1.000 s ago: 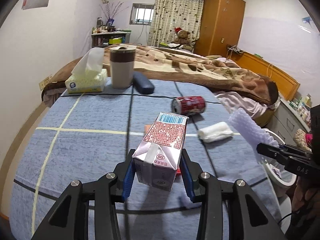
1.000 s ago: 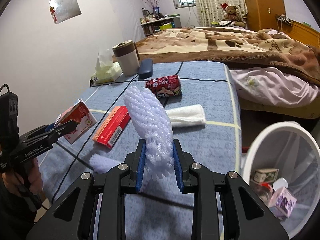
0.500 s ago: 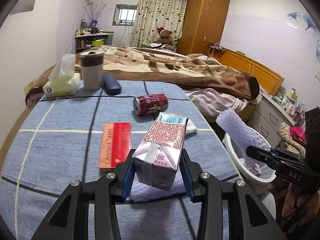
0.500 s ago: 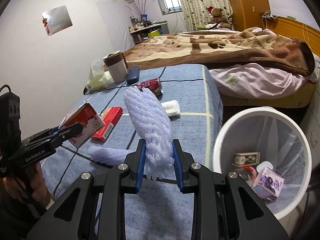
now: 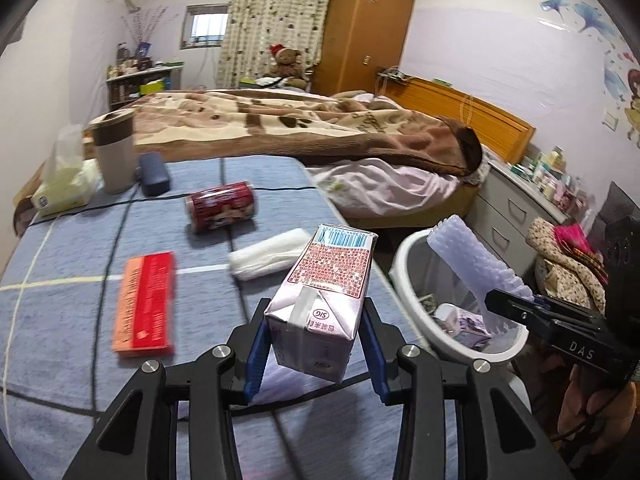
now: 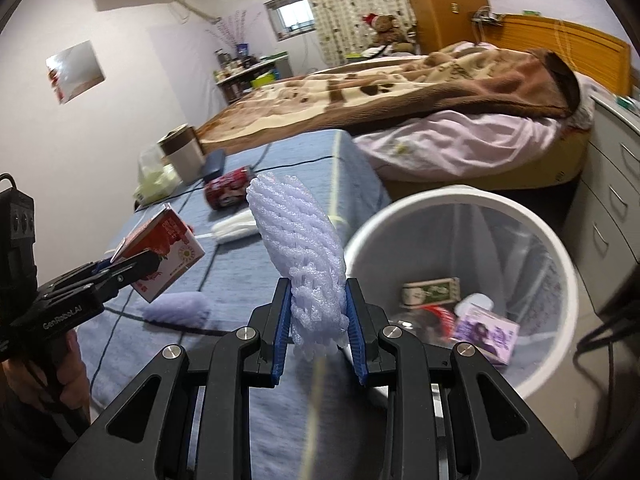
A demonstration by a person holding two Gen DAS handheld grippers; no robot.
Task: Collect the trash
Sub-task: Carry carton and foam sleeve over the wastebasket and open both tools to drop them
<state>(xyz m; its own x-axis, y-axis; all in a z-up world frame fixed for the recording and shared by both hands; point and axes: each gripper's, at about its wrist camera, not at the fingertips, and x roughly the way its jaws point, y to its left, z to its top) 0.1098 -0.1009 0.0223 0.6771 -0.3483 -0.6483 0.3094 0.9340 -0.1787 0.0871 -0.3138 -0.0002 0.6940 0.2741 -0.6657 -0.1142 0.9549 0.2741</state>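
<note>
My left gripper (image 5: 314,352) is shut on a pale pink milk carton (image 5: 320,304), held above the blue checked table near its right edge. In the right wrist view the same carton (image 6: 160,252) hangs at the left. My right gripper (image 6: 318,332) is shut on a white foam fruit net (image 6: 298,248), at the rim of the white trash bin (image 6: 552,256). That foam net (image 5: 468,264) also shows over the bin (image 5: 404,256) in the left wrist view. A red can (image 5: 220,206), a red flat box (image 5: 146,300) and a white rolled tissue (image 5: 270,254) lie on the table.
The bin holds a purple carton (image 6: 486,330) and other scraps. A second foam net (image 6: 178,308) lies on the table. At the table's far end stand a tissue box (image 5: 60,184), a brown-and-white cup (image 5: 114,156) and a dark case (image 5: 154,172). A bed and a drawer unit (image 5: 516,216) lie beyond.
Both grippers have swung right toward the bin with their loads still held. The bin now fills much more of the right wrist view, and the foam net hangs at its rim.
</note>
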